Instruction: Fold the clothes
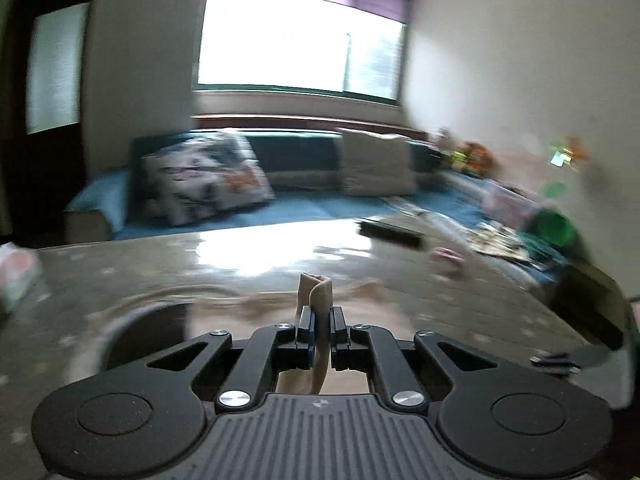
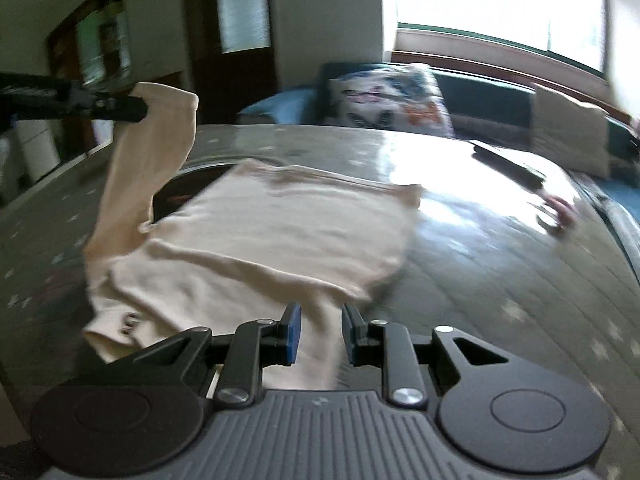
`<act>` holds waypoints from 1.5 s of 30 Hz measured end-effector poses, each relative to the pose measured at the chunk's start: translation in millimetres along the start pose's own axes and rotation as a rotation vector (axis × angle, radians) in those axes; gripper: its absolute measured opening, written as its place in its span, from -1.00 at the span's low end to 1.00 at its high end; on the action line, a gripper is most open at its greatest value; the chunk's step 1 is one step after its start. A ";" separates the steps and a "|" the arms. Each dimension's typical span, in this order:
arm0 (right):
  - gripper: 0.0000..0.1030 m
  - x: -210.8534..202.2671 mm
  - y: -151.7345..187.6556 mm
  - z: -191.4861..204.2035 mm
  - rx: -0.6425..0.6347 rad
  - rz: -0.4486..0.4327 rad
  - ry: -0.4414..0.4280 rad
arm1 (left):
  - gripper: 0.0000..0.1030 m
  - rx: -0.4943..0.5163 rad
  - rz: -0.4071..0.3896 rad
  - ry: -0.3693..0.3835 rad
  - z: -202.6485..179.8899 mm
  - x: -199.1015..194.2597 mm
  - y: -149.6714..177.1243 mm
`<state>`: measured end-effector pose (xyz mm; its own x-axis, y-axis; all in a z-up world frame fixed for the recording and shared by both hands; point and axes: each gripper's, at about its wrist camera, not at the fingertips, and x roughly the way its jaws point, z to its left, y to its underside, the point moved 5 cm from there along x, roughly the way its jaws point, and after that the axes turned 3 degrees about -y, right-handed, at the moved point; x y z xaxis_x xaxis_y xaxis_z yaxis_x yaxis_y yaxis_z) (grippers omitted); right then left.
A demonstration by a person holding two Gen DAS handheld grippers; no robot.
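Cream garment (image 2: 256, 240) mid-fold under two sets of tongs.

Right tongs (image 2: 318, 334) stand spread over its near edge, low centre; left tongs (image 2: 136, 109), upper left, pinch a sleeve lifted off the counter (image 2: 500, 264), likely to fold it inward. A dark round object peeks from beneath; sofa clutter lies well behind.

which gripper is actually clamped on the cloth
The left gripper: its jaws pinch a fold of the beige garment. The right gripper stands open over it.

Bright living room behind a glossy table (image 1: 160, 276)

A blue sofa (image 1: 304, 208) with cushions sits under a sunlit window (image 1: 296, 44); walls are pale.
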<state>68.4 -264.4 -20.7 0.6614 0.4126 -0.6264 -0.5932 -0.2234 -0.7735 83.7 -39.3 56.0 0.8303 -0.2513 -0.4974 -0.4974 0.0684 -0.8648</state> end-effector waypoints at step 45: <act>-0.89 31.6 -3.4 10.1 0.076 0.068 -0.013 | -0.30 0.052 0.236 -0.113 74.7 44.5 83.7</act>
<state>86.7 -241.7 -36.8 0.6127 0.4107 -0.6752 -0.6696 -0.1840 -0.7196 97.8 27.4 -43.6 0.7174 -0.1131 -0.6874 -0.6692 0.1625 -0.7251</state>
